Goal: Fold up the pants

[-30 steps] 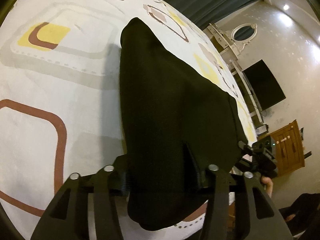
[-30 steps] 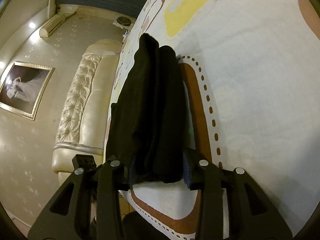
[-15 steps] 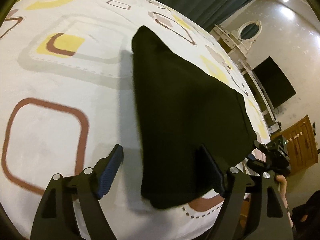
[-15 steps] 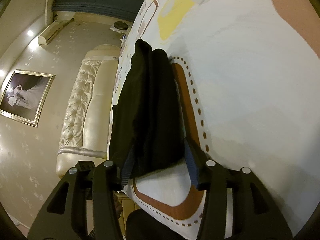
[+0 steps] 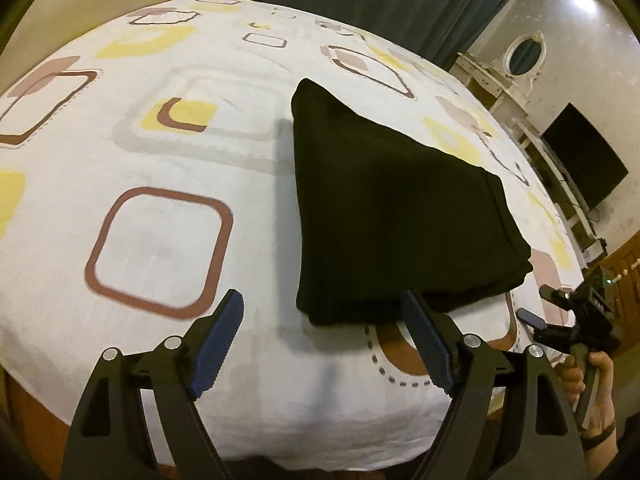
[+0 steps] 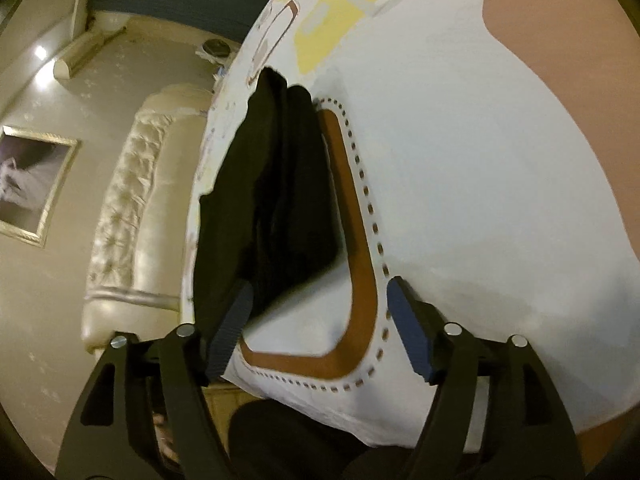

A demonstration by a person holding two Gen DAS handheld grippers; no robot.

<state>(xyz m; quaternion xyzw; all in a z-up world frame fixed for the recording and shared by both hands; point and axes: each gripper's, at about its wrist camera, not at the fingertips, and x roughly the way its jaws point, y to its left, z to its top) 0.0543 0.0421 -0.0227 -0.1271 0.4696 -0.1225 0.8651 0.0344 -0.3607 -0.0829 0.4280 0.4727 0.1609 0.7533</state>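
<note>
While the pants lie as a compact black bundle on the bed, we judge the folding essentially done. From the left wrist view the bundle reads as a stacked, roughly wedge-shaped packet near the bed's near edge, with layered edges showing along its right side. From the right wrist view we see the same packet end-on: several thick layers stacked, sitting just beside a brown dotted-border motif on the sheet.

Left gripper: fingers spread wide, nothing between them. Its right finger overlaps the packet's near edge in the picture; we cannot tell whether it touches the cloth. Its left finger is over bare sheet.

Right gripper: also spread, holding nothing. Its left finger sits close against the packet's near end; contact is uncertain. Its right finger is over the sheet, apart from the cloth. In the left wrist view we see this gripper in the person's hand off the packet's right corner.

Done, as far as visible: pants reduced to a small multi-layer packet, both claws free of it.
Left, by our judgement: little. The layers on the right side look slightly uneven, so a squaring or flattening touch could remain. Whether another fold is intended we cannot tell.
</note>
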